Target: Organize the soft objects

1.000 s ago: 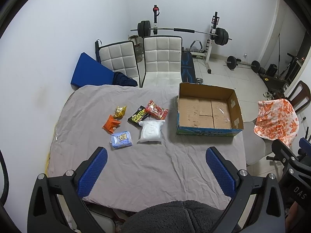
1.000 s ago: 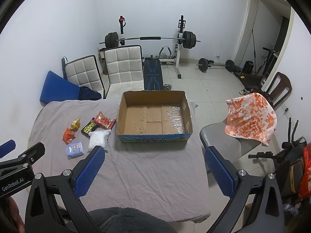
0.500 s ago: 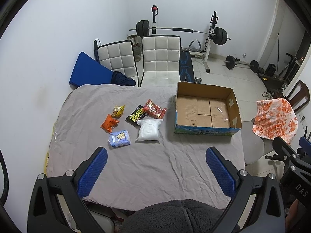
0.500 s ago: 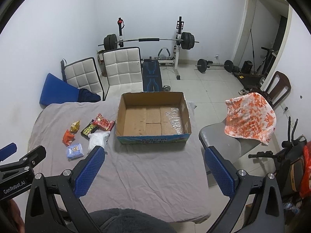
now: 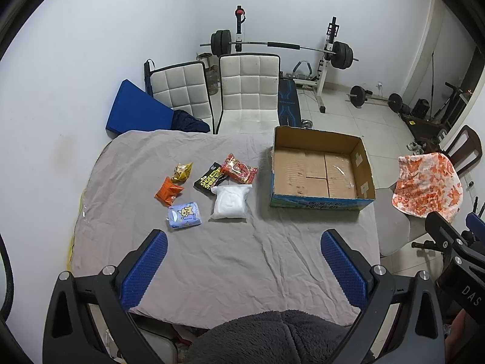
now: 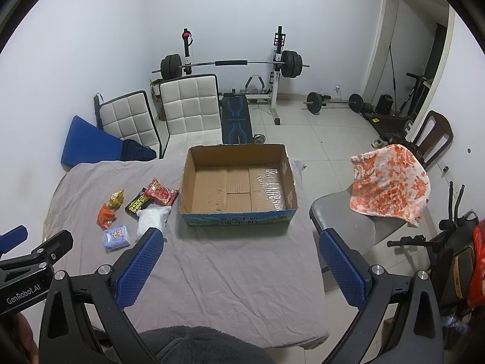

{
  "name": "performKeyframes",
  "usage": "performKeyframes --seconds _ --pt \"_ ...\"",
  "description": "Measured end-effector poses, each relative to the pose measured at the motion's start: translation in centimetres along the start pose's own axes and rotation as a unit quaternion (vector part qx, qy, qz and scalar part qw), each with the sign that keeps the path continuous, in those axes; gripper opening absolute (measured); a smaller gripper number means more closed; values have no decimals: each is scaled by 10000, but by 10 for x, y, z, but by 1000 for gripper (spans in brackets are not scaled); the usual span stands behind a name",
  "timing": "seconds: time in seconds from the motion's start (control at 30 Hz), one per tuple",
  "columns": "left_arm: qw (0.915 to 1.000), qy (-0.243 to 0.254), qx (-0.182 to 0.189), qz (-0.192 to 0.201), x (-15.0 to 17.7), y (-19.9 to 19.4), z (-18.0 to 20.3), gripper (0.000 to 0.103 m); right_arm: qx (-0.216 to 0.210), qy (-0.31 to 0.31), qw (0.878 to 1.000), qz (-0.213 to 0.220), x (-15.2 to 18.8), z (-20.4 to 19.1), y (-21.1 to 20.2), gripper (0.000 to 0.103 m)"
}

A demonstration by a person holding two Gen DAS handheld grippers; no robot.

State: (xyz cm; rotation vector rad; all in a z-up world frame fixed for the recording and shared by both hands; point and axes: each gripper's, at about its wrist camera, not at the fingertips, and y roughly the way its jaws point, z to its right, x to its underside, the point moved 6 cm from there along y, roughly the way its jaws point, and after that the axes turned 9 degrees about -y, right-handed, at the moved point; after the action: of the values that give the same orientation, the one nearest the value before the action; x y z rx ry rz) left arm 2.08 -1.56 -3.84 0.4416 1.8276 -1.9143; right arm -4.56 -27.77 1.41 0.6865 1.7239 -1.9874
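Six soft packets, among them a white pouch (image 5: 229, 201) and a blue tissue pack (image 5: 184, 214), lie on the grey-sheeted table (image 5: 236, 267), left of the cardboard box (image 5: 321, 204); left gripper (image 5: 242, 244) and right gripper (image 6: 241, 241) hover nearer, jaws apart, holding nothing.

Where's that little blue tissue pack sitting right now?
In the left wrist view, the blue tissue pack lies on the grey sheet, left of the white bag and just below the orange snack packet.

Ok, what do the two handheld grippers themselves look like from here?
Both match: left gripper and right gripper have black frames with silver bolts and blue dimpled finger pads. In the right wrist view the left unit's side reads "GenRobot.AI"; in the left wrist view the right's shows "DAS".
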Motion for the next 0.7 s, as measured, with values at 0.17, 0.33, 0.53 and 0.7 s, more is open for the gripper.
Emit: performKeyframes --seconds 0.17,0.33,0.53,0.7 --pt "10000 -13 14 -8 0 0 0 103 17 34 10000 18 1 3 -1 103" --pt "10000 -14 11 -3 0 0 0 103 31 58 10000 20 3 5 -2 103" --pt "10000 -36 20 -21 2 -1 2 103 69 38 10000 18 5 4 -3 103" --pt "10000 -61 5 14 1 -2 0 103 69 40 10000 29 5 4 -3 103"
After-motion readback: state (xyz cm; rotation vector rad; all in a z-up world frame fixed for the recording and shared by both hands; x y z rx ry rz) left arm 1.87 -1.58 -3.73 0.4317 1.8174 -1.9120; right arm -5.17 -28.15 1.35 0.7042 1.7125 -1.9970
